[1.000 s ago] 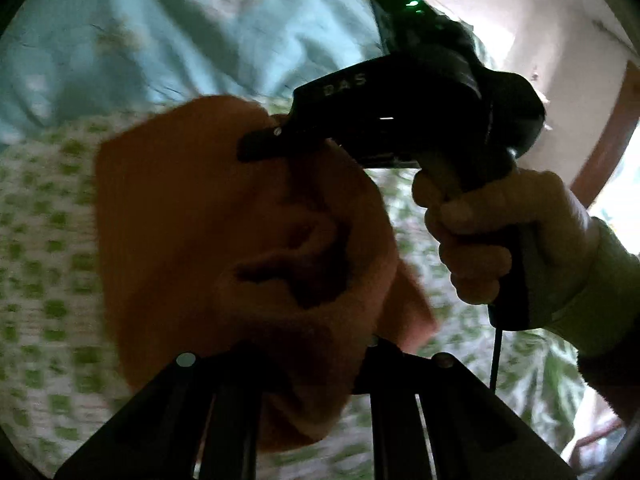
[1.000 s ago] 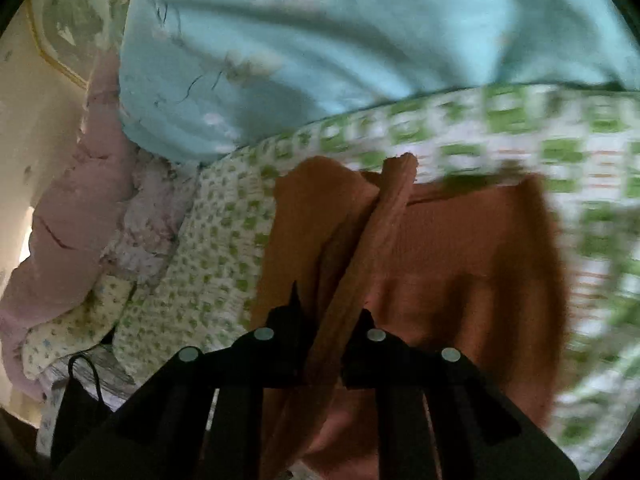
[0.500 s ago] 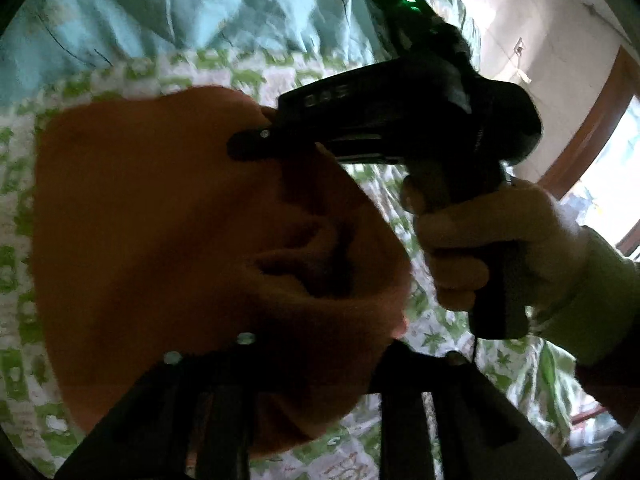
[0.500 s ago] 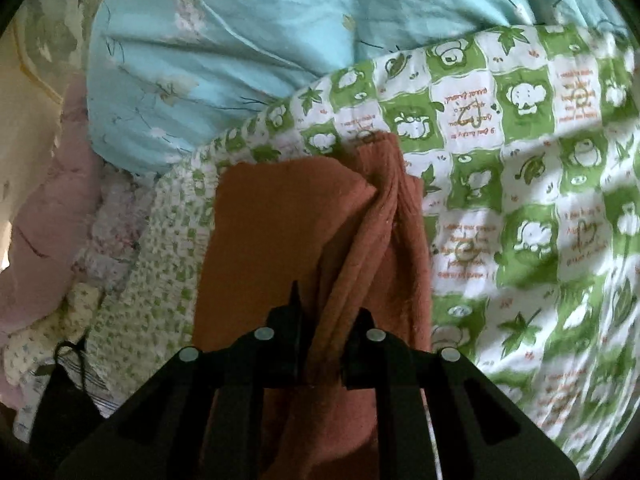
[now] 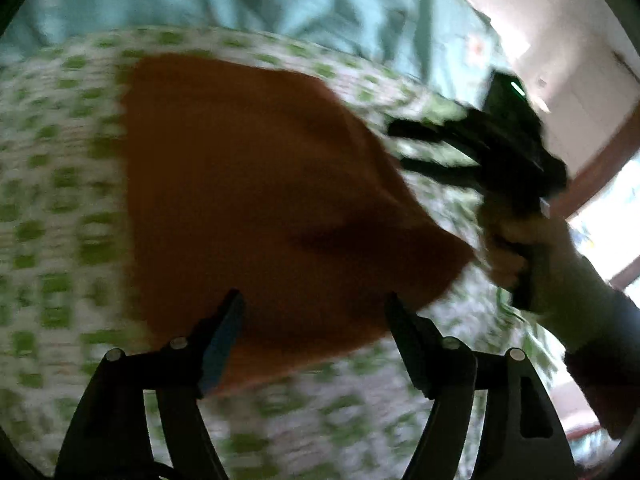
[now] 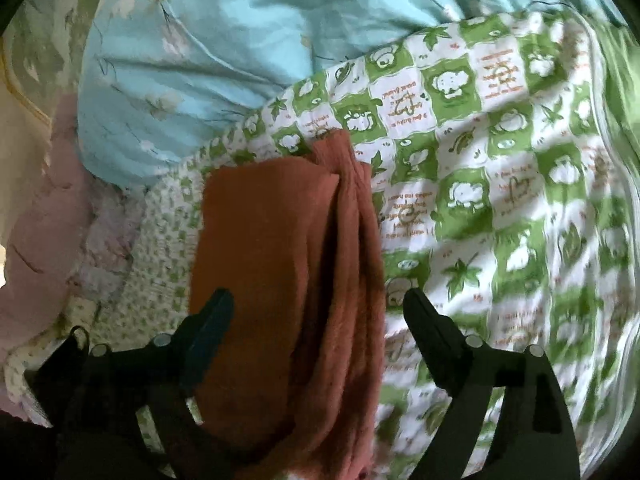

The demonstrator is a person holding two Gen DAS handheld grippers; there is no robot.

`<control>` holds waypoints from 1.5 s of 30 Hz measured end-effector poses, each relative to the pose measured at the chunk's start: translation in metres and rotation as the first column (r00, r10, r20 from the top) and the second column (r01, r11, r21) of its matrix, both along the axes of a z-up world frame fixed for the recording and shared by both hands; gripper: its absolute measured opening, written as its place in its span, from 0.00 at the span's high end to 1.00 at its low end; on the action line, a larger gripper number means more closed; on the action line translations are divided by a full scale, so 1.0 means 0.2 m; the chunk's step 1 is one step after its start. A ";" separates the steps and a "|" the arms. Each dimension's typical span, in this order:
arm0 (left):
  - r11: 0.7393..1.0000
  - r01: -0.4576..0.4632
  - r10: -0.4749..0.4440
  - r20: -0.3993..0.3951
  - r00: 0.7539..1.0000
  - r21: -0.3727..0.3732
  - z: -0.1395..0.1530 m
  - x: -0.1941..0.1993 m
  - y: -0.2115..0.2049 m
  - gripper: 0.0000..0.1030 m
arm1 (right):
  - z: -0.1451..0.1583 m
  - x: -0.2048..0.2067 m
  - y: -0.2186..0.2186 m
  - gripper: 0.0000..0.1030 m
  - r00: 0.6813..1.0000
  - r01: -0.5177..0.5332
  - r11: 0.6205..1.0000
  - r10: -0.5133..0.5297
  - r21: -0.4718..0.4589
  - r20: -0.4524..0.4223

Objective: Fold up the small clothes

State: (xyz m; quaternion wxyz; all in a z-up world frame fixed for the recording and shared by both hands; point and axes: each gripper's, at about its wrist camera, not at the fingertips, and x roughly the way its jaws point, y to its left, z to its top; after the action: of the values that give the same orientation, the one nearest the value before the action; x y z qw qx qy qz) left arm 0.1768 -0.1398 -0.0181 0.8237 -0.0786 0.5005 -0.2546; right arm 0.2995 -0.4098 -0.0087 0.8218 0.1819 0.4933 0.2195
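A rust-orange small garment (image 5: 260, 208) lies folded on the green-and-white patterned blanket (image 5: 52, 208). My left gripper (image 5: 314, 306) is open, its fingers spread at the garment's near edge, holding nothing. My right gripper (image 6: 318, 308) is open too, fingers spread over the garment (image 6: 288, 280), whose folded layers run lengthwise between them. In the left wrist view the right gripper (image 5: 404, 146) shows at the right, held by a hand, fingers apart just beyond the garment's far right edge. That view is motion-blurred.
A light blue floral duvet (image 6: 208, 52) is bunched behind the blanket (image 6: 500, 184). Pink and pale bedding (image 6: 44, 216) is piled at the left. A wall and a brown door frame (image 5: 600, 168) stand at the far right.
Both grippers have opened and let go of the garment, which now lies flatter on the blanket. The right gripper has drawn off the cloth toward the right.
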 end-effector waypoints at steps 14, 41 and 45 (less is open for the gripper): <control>0.960 -0.264 0.242 -0.209 0.948 -0.089 -0.28 0.46 0.38 0.21 | -0.19 0.08 0.11 0.16 0.992 -0.002 1.000 0.001 -0.009 -0.124; 0.928 -0.356 0.343 -0.123 0.931 -0.110 0.07 -0.37 1.34 0.81 | -0.22 -0.28 1.19 0.71 0.919 -0.313 0.906 0.365 0.284 -0.150; 0.904 -0.415 0.400 -0.143 0.905 -0.100 -0.02 -0.48 1.50 0.81 | -0.29 -0.32 1.33 0.71 0.895 -0.362 0.894 0.413 0.265 -0.170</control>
State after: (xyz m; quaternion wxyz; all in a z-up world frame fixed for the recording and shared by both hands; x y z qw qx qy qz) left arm 0.0818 0.1601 -0.0213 0.8205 -0.2494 0.5039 -0.1031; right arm 0.2357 -0.1439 -0.0674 0.6746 0.1952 0.5801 0.4126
